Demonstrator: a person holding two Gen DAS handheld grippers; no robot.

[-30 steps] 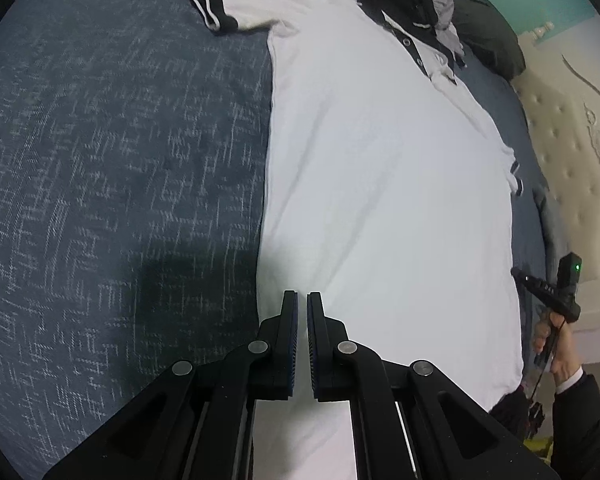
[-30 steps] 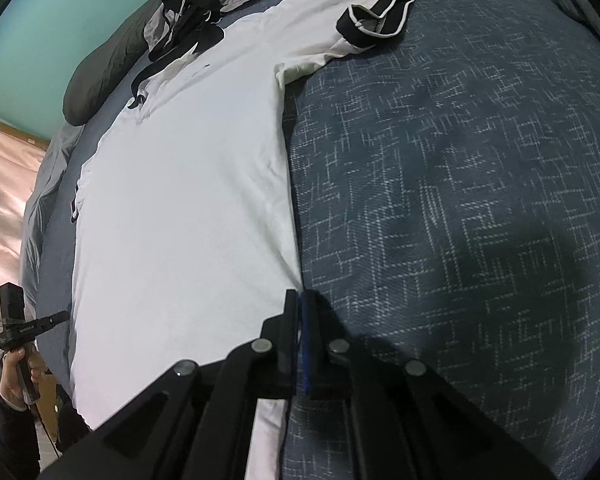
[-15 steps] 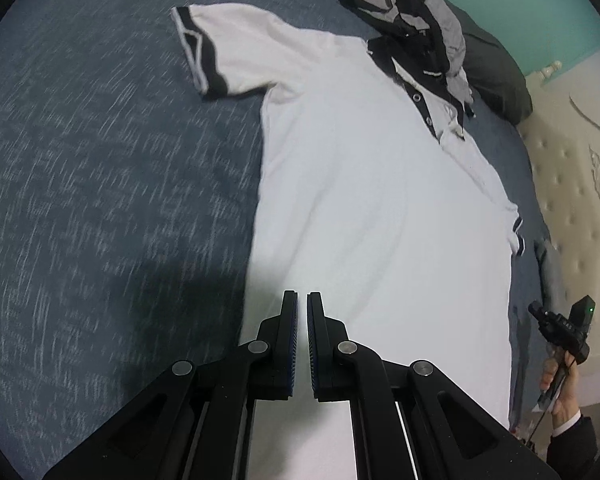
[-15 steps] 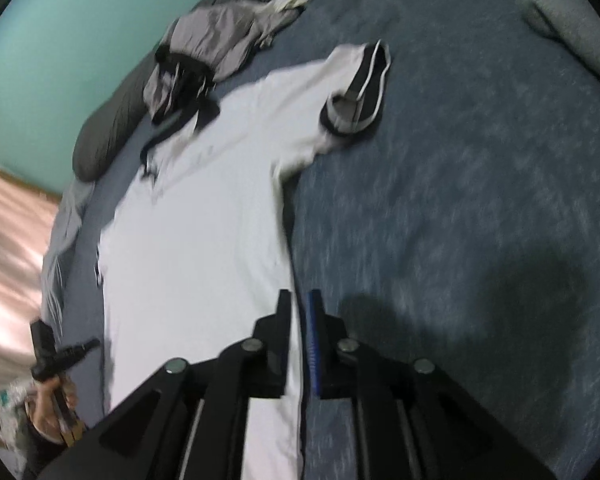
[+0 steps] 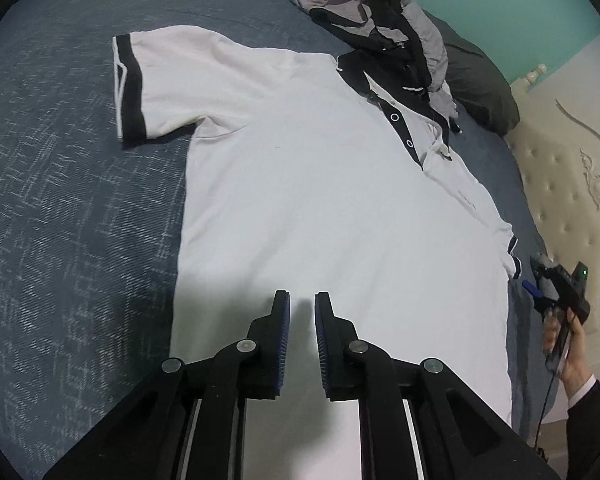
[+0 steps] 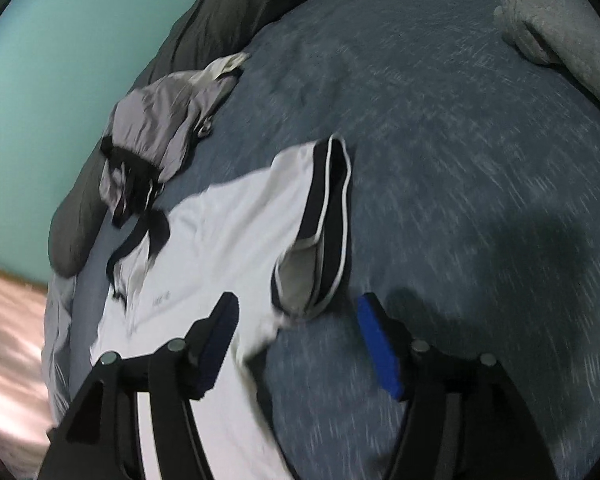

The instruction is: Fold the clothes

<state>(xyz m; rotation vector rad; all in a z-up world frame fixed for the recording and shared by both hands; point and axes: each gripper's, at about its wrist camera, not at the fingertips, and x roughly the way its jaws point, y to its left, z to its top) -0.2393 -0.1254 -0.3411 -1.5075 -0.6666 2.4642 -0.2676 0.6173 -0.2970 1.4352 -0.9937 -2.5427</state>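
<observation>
A white polo shirt [image 5: 320, 200] with black collar and cuffs lies spread flat, front up, on a dark blue bedspread [image 5: 60, 220]. My left gripper [image 5: 302, 308] hovers over the shirt's lower left part. Its jaws are opening, a narrow gap shows, and nothing is between them. My right gripper [image 6: 298, 308] hangs over the shirt's [image 6: 220, 248] other sleeve [image 6: 320, 232]. Its jaws are opening wide and the cuff's near end lies between the fingertips, untouched by the pads. In the left wrist view a hand [image 5: 568, 344] holds that gripper beside the shirt's far edge.
A crumpled grey and black garment [image 5: 380, 12] lies just past the collar, against a long dark pillow [image 5: 480, 80]. A cream tufted headboard [image 5: 560, 184] runs along the right side. A grey folded cloth [image 6: 560, 28] sits at the bed's far corner.
Both grippers have travelled from the hem up along the shirt toward the sleeves. The right gripper went from shut to wide open and rolled. The left gripper's gap grew slightly.
</observation>
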